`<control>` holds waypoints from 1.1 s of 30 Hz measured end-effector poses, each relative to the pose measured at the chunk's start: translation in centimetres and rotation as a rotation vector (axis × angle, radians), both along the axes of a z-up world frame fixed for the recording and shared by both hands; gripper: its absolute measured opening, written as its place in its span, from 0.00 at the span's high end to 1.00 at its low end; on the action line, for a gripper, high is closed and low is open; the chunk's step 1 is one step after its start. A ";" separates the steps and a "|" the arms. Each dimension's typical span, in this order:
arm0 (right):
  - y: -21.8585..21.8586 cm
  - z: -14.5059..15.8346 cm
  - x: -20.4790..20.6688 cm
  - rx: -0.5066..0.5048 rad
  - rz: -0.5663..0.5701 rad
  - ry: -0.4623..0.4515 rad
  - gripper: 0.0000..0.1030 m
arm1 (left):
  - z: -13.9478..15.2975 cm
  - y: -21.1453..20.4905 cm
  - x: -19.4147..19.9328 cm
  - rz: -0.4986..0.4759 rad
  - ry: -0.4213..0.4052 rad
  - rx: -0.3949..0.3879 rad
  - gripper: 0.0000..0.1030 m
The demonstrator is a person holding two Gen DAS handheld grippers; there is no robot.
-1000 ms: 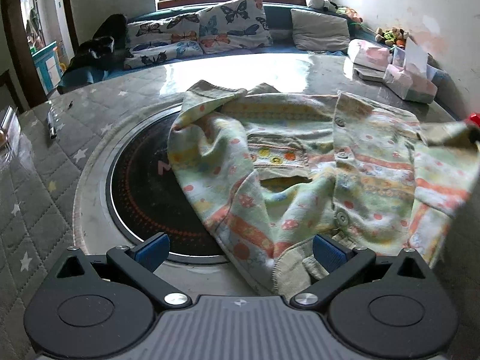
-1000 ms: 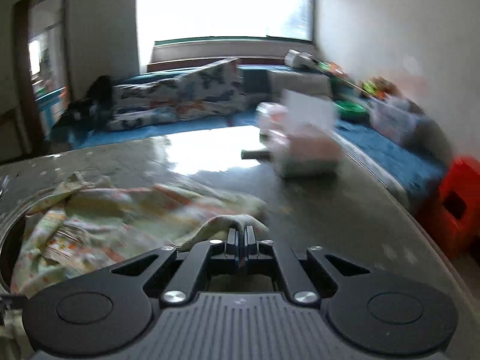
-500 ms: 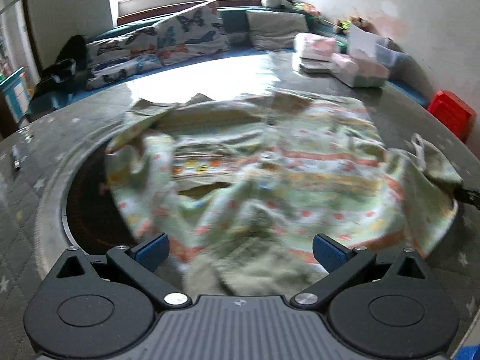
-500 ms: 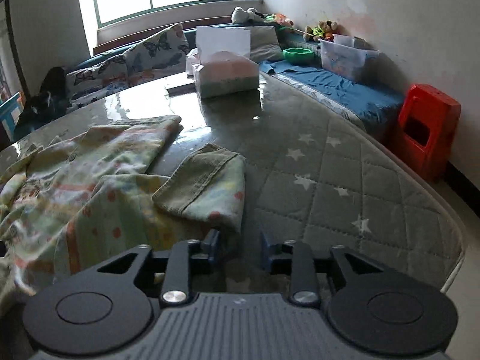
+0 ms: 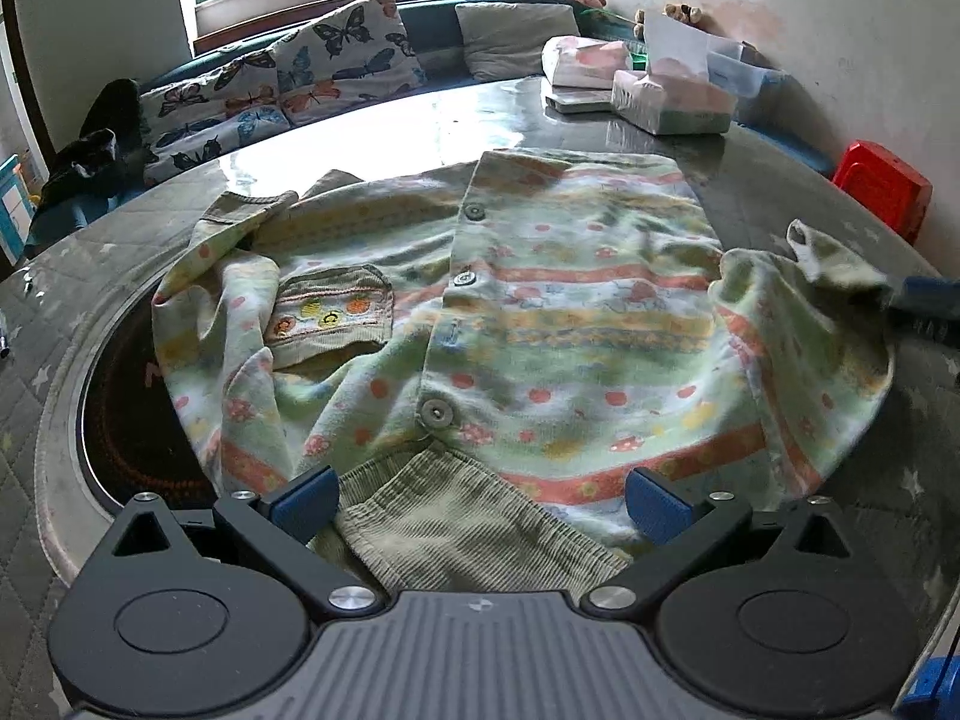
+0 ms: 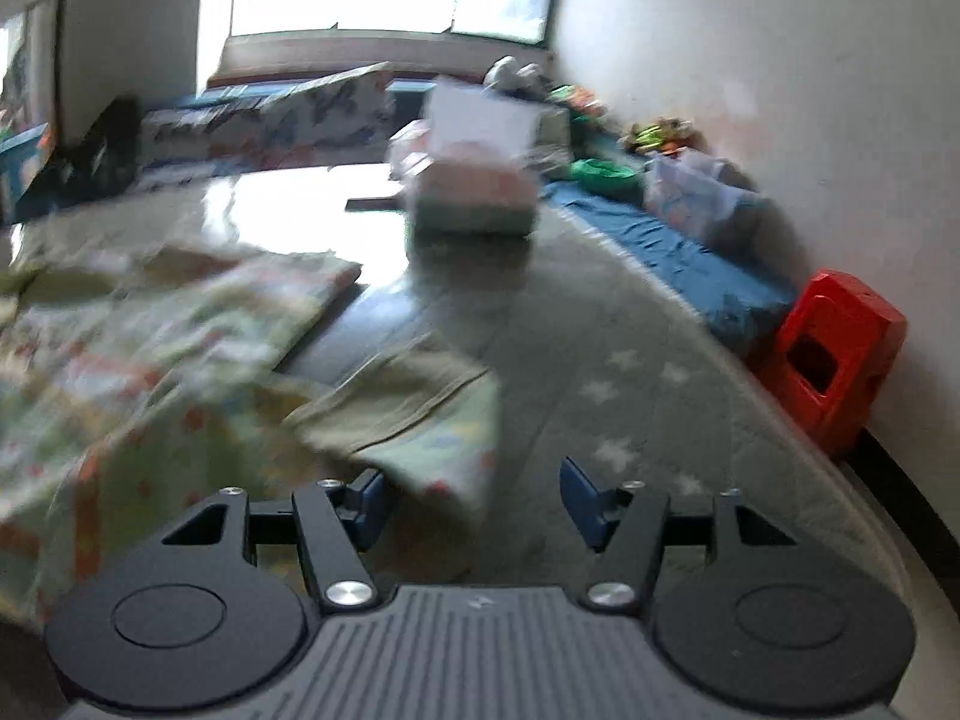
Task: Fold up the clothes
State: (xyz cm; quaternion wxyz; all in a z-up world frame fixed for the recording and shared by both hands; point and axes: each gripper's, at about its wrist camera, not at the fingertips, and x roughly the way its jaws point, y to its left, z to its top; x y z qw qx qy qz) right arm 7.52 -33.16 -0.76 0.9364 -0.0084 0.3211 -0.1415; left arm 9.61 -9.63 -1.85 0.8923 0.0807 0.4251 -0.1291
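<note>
Left wrist view: the left gripper (image 5: 480,495) hovers with its jaws wide apart over the green corduroy collar (image 5: 456,516) of a small patterned cardigan (image 5: 540,324). A second ago the garment lay bunched and twisted; now it is spread nearly flat on the round table (image 5: 372,132), buttons up. Its long axis runs from the collar, nearest this camera, to the hem by the tissue box (image 5: 672,102). The right sleeve (image 5: 804,276) reaches toward the table's right edge.

Right wrist view, blurred: the right gripper (image 6: 474,501), clamped on the sleeve cuff (image 6: 414,402) a second ago, now has its jaws apart, and the cuff lies loose on the table just ahead of them. I judge the garment laid out ready for folding.
</note>
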 end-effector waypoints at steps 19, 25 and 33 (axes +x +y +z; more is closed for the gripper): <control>-3.7 1.7 -3.8 0.187 -0.068 -0.050 0.37 | 1.0 -1.4 -0.2 -0.041 -0.016 -0.016 0.00; -0.5 0.2 -1.2 0.211 0.090 0.009 0.37 | 0.8 -2.1 0.0 -0.053 -0.018 -0.016 0.00; -2.3 -0.7 -1.9 0.167 -0.011 0.052 0.36 | 0.4 -1.1 0.4 -0.037 -0.008 -0.024 0.00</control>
